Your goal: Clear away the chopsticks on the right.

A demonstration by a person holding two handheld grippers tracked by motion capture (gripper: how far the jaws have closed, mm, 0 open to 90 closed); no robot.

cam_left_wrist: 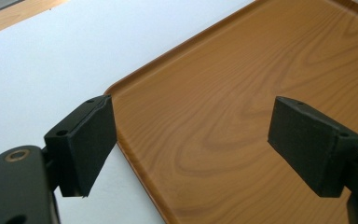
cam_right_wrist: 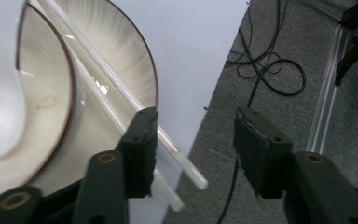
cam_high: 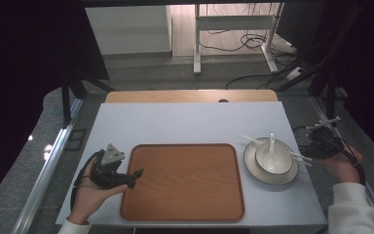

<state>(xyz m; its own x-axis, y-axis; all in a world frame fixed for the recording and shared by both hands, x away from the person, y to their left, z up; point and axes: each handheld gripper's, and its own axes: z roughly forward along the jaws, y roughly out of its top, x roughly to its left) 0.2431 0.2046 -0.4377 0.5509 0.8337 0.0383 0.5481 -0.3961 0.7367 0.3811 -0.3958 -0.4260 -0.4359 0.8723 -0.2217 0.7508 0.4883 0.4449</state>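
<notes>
Right now my right gripper [cam_right_wrist: 193, 154] has its jaws partly apart with nothing pinched between them; one jaw sits just beside the near ends of the white chopsticks [cam_right_wrist: 121, 100], and whether it touches them I cannot tell. In the high view that gripper [cam_high: 308, 155] hangs at the table's right edge, level with the dishes, its hand [cam_high: 342, 163] behind it.

My left gripper [cam_left_wrist: 191, 149] stands wide, holding nothing. One jaw is over the white table [cam_left_wrist: 74, 56], the other over the wooden tray [cam_left_wrist: 242, 93], and the tray's rim runs between them. From above, this gripper [cam_high: 135, 176] points at the tray's left edge [cam_high: 126, 185].

Those chopsticks [cam_high: 272, 147] lie as a pair across the plate [cam_high: 253, 168] and the bowl [cam_high: 285, 163], slanting from upper left to lower right, their lower ends jutting past the plate's rim toward my right gripper. They look smooth, glossy and white. A white ceramic spoon [cam_high: 271, 152] rests in the cream, brown-rimmed bowl, which sits on the plate just to the right of the tray.
</notes>
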